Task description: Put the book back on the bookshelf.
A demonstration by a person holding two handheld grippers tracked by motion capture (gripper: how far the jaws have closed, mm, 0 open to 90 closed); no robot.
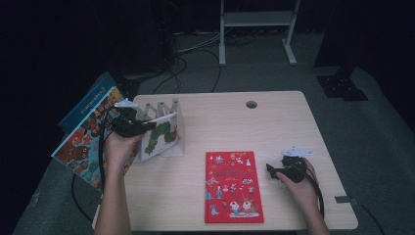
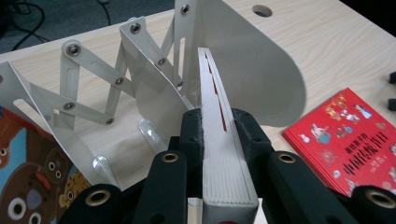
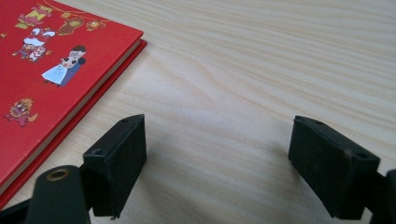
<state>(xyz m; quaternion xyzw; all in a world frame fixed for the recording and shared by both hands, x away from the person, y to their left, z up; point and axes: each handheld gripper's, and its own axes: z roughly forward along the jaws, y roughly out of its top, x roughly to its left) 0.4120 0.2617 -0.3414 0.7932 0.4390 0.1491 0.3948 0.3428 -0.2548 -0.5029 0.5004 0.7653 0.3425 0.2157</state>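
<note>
My left gripper [image 1: 142, 126] is shut on a white picture book [image 1: 164, 133] with a green caterpillar on its cover. It holds the book upright on edge at the white folding metal book rack [image 1: 152, 108] on the table's left side. In the left gripper view both pads [image 2: 191, 130] press the book's page edge [image 2: 219, 154], which points into a slot beside the rack's rounded end plate [image 2: 252, 70]. A red picture book [image 1: 233, 186] lies flat near the front. My right gripper [image 1: 274, 170] rests just right of it, open and with nothing in it; in the right gripper view [image 3: 219, 158] the red book [image 3: 46, 70] lies to the left.
Several large colourful books [image 1: 83, 132] lie stacked off the table's left edge. The wooden table [image 1: 274, 127] has a round cable hole [image 1: 251, 104] at the back. Behind it cables and a white frame [image 1: 257, 29] stand on the grey floor.
</note>
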